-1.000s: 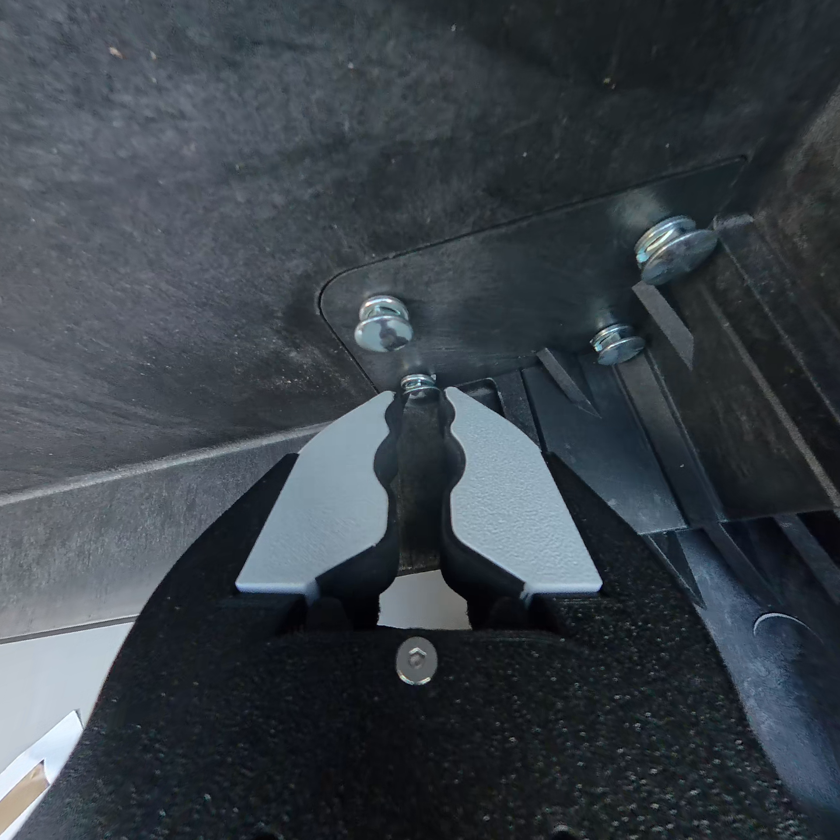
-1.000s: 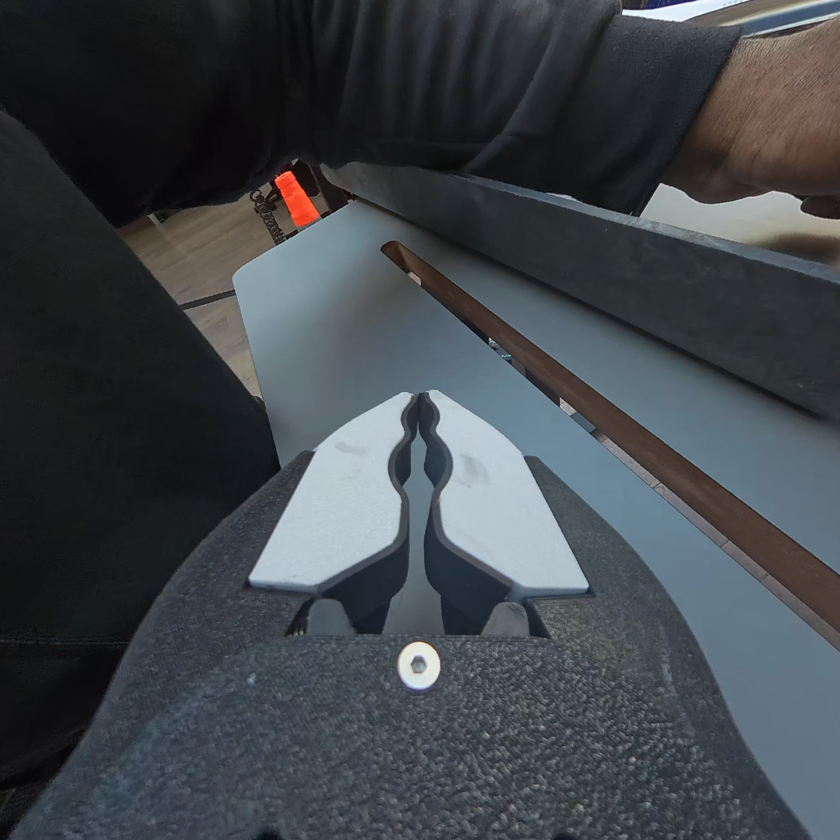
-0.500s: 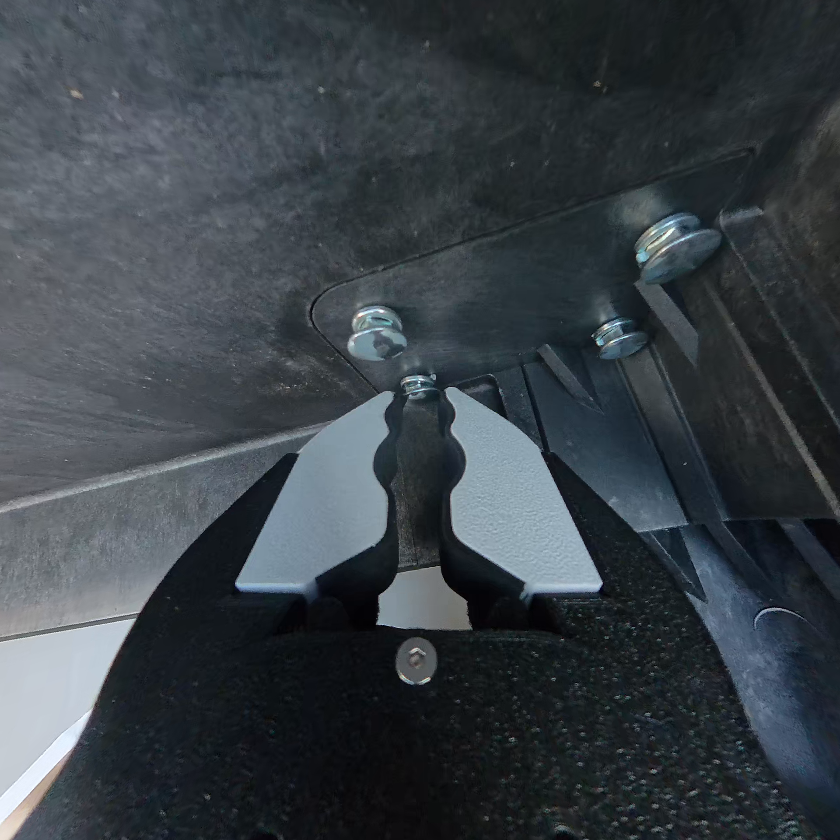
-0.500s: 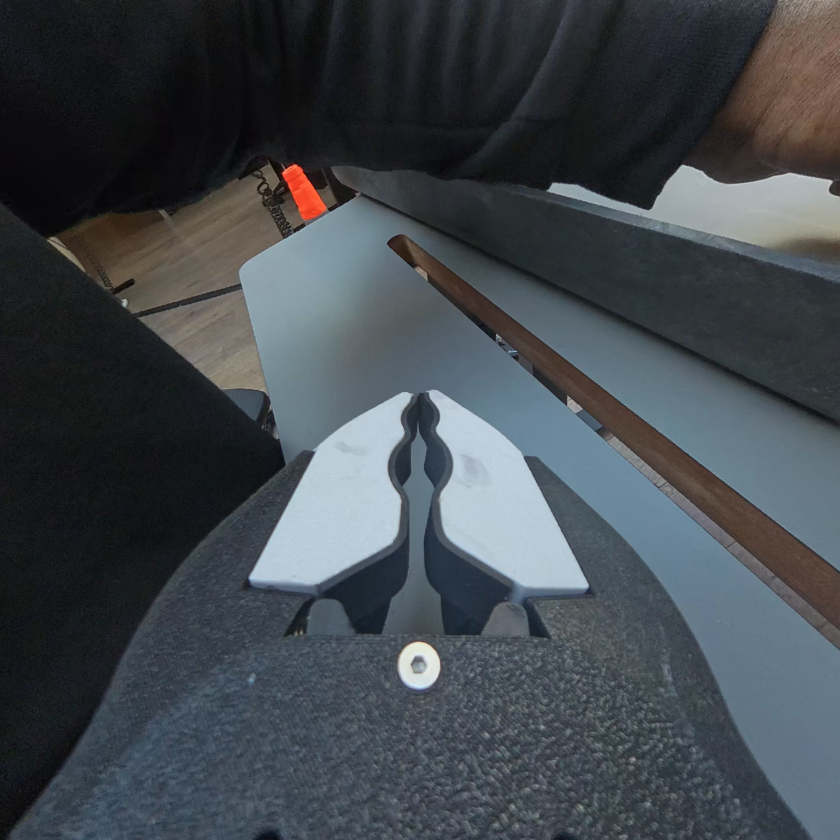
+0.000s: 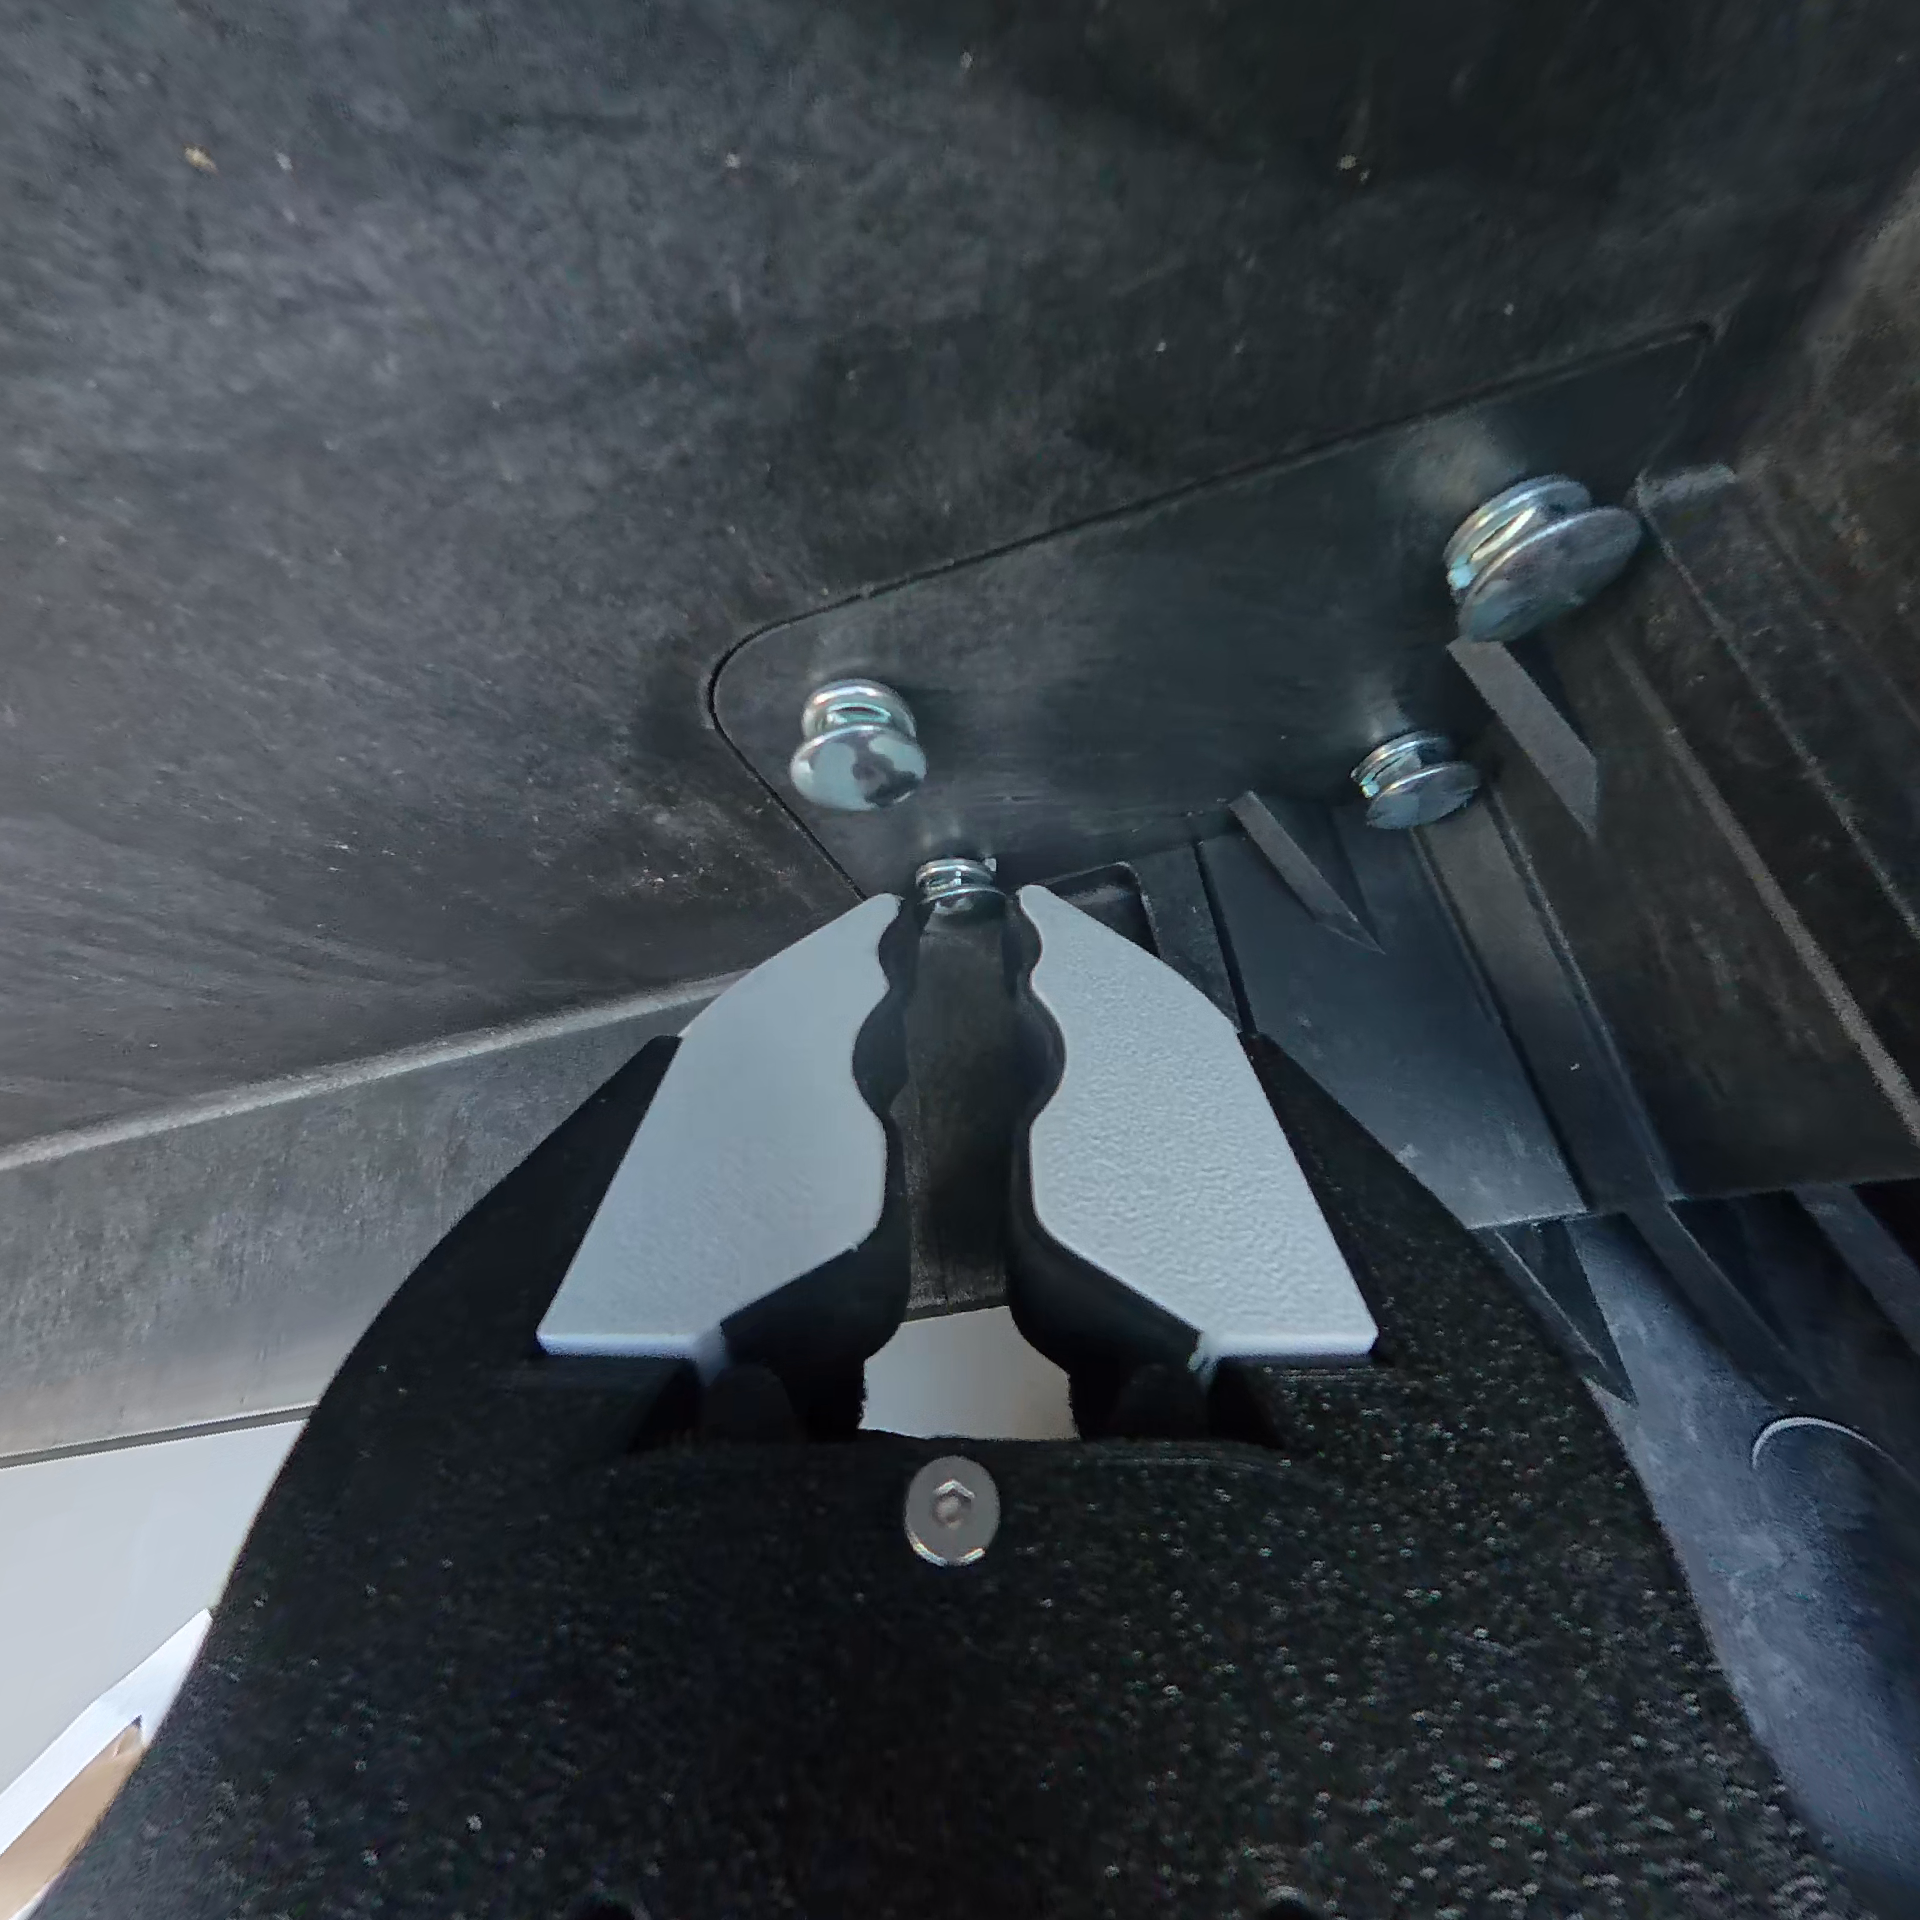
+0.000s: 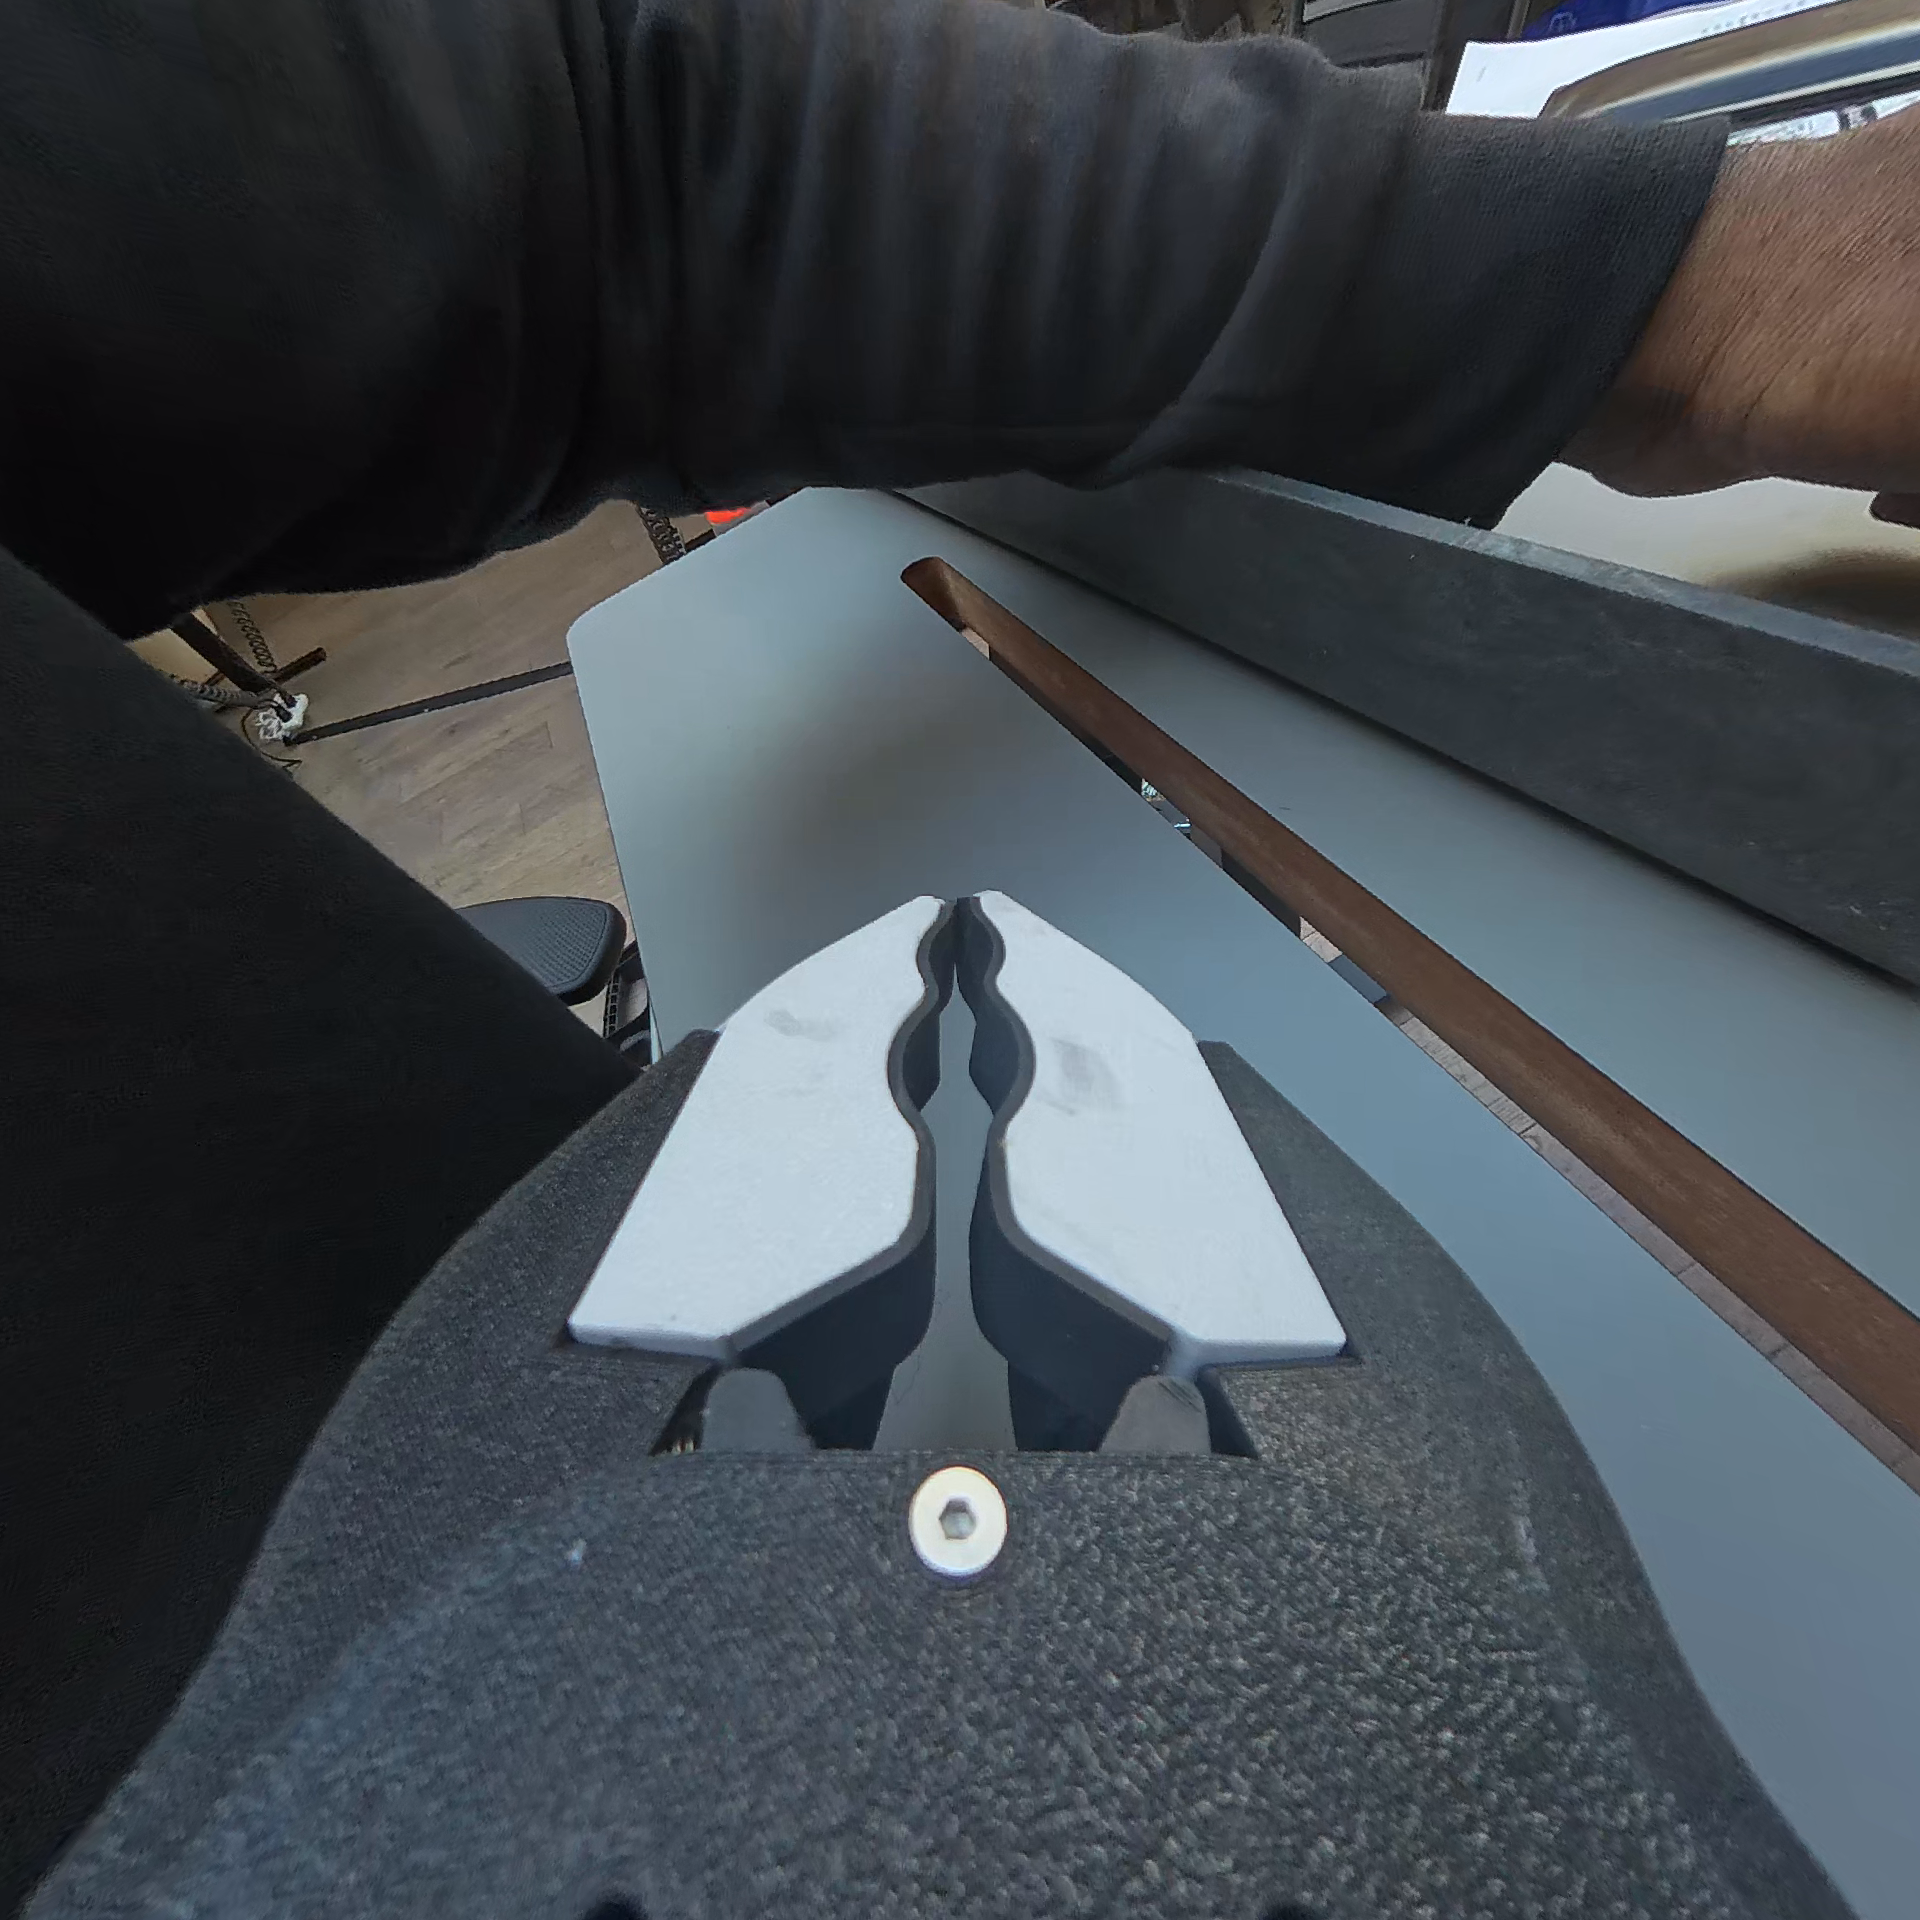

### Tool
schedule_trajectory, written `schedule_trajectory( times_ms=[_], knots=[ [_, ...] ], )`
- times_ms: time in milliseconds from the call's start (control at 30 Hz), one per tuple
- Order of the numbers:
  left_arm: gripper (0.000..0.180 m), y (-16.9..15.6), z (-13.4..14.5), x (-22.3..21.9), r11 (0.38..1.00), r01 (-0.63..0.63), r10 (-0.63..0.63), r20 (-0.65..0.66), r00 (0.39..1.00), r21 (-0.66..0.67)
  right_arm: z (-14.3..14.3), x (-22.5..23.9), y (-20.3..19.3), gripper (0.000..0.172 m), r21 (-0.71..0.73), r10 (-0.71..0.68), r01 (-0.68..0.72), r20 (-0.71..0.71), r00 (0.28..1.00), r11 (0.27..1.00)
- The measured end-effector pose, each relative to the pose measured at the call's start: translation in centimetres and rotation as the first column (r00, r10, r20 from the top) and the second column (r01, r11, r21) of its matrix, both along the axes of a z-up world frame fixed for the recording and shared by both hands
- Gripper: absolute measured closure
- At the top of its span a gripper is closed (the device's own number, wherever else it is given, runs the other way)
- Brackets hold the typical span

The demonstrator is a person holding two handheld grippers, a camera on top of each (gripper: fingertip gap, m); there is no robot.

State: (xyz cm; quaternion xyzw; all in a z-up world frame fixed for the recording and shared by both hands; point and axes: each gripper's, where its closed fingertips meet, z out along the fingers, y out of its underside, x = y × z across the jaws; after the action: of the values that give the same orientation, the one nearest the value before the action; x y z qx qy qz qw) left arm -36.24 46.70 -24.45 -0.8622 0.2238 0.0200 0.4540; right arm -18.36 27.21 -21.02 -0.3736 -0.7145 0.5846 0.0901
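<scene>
Left gripper [image 5: 960, 902] clamps a small silver bolt [image 5: 958, 886] on the near corner of the black bracket plate [image 5: 1143, 707]; three more bolts stud that plate. Right gripper [image 6: 956, 904], clenched on nothing, hovers over grey panel [image 6: 831, 748], below a dark sleeve [image 6: 727, 239].

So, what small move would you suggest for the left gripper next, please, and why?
Probably a short twist of the left gripper about the small bolt, without opening the jaws. Its fingertips sit on either side of that bolt at the black plate and seem to grip its hidden head. I cannot tell which way to turn.
</scene>
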Motion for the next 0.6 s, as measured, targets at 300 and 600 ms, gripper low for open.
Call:
schedule_trajectory(
  times_ms=[300,600],
  knots=[
    [0.161,-0.1,0.2,0.4,1.000,0.020,-0.021,0.027,0.999,0.018,0.1,0.1,0.1,0.172,0.000,-0.001,0.001,-0.006,1.000,1.000],
    [0.152,-0.7,4.2,-0.6,0.981,-0.045,-0.003,0.244,0.970,0.188,0.5,0.2,0.2,0.172,-0.011,-0.008,0.008,-0.035,0.999,1.000]
  ],
)
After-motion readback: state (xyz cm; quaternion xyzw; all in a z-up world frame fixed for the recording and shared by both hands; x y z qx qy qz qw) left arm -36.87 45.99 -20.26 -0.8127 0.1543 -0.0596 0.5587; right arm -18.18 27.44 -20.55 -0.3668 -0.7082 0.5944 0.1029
